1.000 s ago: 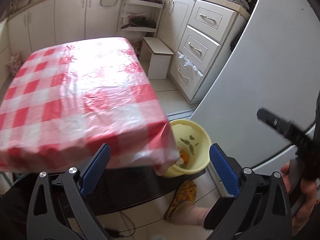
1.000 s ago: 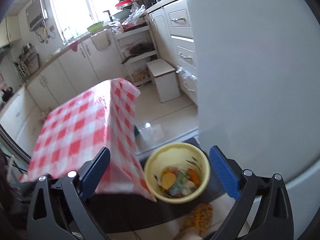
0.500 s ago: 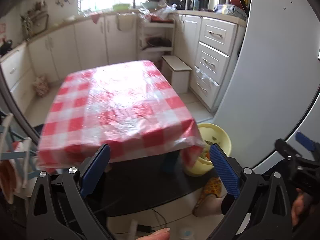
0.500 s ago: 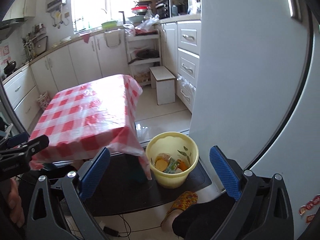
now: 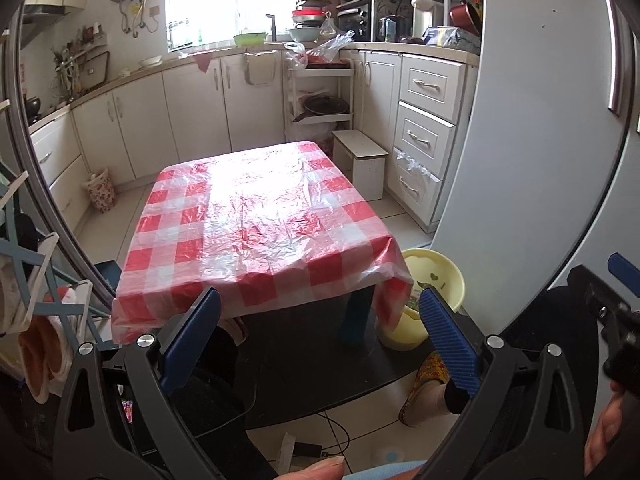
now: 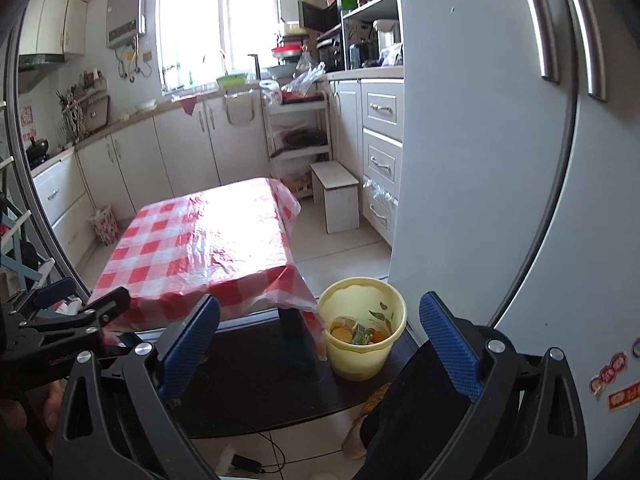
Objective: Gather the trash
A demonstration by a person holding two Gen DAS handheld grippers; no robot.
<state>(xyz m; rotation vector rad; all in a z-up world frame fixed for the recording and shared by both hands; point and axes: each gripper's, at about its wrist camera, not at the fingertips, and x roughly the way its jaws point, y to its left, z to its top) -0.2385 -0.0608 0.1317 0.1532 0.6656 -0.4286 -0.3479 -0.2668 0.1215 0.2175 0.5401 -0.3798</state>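
Note:
A yellow bucket [image 6: 362,328] stands on the floor mat at the table's near right corner, with orange peel and wrappers [image 6: 360,334] inside. In the left wrist view the bucket [image 5: 434,280] is half hidden behind the tablecloth. The low table [image 5: 260,220] has a red and white checked plastic cloth with nothing on it. My left gripper [image 5: 320,328] is open and empty, held high and back from the table. My right gripper [image 6: 320,336] is open and empty, above and in front of the bucket.
A grey fridge [image 6: 500,160] stands close on the right. A small white stool [image 6: 336,200] and drawers [image 6: 382,152] are behind the bucket. White cabinets [image 5: 160,120] line the back wall. A dark mat [image 6: 260,380], a cable and the person's slippered foot [image 5: 424,388] are below.
Both grippers have risen and pulled back from the table and bucket, so the whole kitchen comes into view. Both stayed open and empty.

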